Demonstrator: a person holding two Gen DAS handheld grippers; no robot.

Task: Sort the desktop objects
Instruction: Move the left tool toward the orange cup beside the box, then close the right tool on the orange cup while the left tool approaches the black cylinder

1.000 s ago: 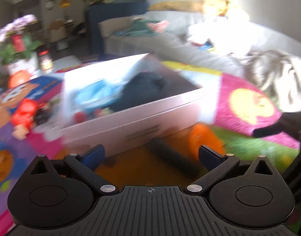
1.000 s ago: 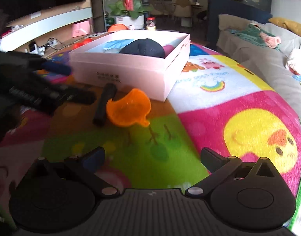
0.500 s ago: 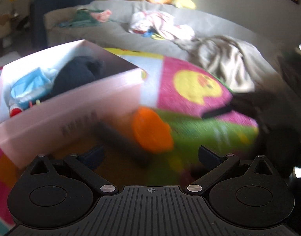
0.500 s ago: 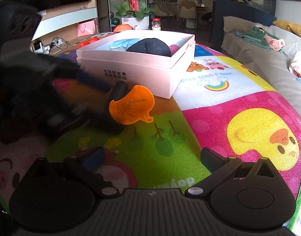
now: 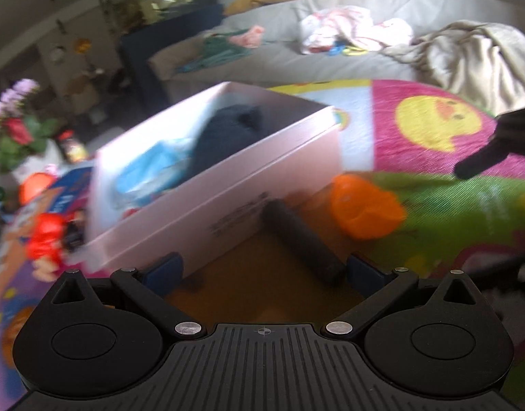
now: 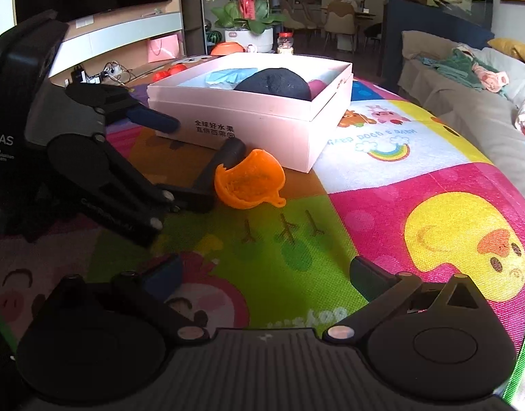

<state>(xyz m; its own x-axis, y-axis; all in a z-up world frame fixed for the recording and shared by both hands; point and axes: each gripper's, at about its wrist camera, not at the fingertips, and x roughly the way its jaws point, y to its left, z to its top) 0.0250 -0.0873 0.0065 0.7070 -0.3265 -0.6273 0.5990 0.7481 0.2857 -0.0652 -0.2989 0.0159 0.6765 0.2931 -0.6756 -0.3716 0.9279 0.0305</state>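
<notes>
- The left gripper (image 5: 264,269) is low over the play mat (image 6: 382,212); its 2 blue-tipped fingers (image 5: 164,267) stand wide apart and clamp nothing.
- Between them lies the near end of a black cylinder (image 5: 301,241), matte and slightly rough, flat on the mat, with its far end at the wall of the box.
- The pink box (image 6: 262,126) is of smooth cardboard, rectangular, open on top, with printed characters on the front wall.
- Inside it are a dark round fabric thing (image 6: 274,82) and a light blue crumpled thing (image 6: 228,76).
- An orange plastic funnel (image 6: 250,183) lies on its side just beside the cylinder, touching it, in front of the box.
- The right gripper (image 6: 264,275) hovers over the green part of the mat, near the funnel; its jaws are also apart and hold nothing.
- The mat is woven, glossy, with bright cartoon pictures.
- A grey sofa (image 6: 467,102) with soft clothes stands beside the mat.
</notes>
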